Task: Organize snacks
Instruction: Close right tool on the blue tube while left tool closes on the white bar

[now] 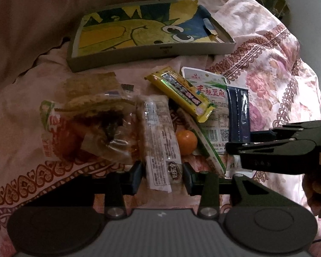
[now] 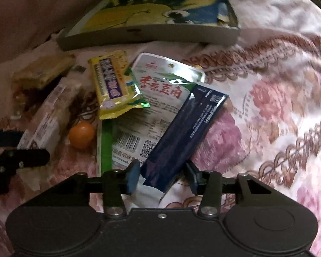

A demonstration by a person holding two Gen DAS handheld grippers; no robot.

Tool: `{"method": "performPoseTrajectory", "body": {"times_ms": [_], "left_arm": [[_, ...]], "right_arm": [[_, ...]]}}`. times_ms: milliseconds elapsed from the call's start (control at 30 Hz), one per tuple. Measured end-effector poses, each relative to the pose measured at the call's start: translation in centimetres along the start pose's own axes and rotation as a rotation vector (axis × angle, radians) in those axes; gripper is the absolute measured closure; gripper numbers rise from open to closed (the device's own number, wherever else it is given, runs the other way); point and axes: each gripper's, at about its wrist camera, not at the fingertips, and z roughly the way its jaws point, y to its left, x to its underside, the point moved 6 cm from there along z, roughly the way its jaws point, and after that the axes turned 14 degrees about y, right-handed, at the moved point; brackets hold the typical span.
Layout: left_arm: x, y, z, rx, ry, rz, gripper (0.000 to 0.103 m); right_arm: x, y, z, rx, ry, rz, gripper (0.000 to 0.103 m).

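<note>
We've got our left tool (image 1: 162, 176) spread around the end of a clear printed snack bar wrapper (image 1: 160, 141), centre of the left view, pads not touching it. Our right tool (image 2: 162, 176) sits spread around the long dark blue foil sachet (image 2: 182, 132); contact's unclear. The shallow grey box with the yellow cartoon lining (image 1: 139, 53) sits on the floral bedspread (image 1: 278, 81), upper frame.
</note>
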Motion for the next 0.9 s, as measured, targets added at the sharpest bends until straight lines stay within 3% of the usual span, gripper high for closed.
{"method": "performPoseTrajectory", "body": {"times_ms": [33, 167, 233, 533, 900], "left_arm": [[0.0, 0.0, 0.0, 0.002, 0.001, 0.0, 0.059], [-0.1, -0.1, 0.2, 0.008, 0.007, 0.0, 0.059], [-0.1, -0.1, 0.2, 0.008, 0.006, 0.001, 0.059], [0.1, -0.1, -0.3, 0.04, -0.004, -0.008, 0.06], [0.2, 0.4, -1.2, 0.194, 0.006, -0.085, 0.061]], "right_arm": [[-0.1, 0.1, 0.1, -0.007, 0.002, 0.015, 0.044], [-0.2, 1.3, 1.0, 0.045, 0.003, 0.021, 0.039], [-0.1, 2.0, 0.9, 0.082, -0.014, -0.018, 0.048], [0.3, 1.8, 0.2, 0.097, -0.031, -0.038, 0.059], [0.5, 1.7, -1.9, 0.032, -0.085, -0.021, 0.065]]}}
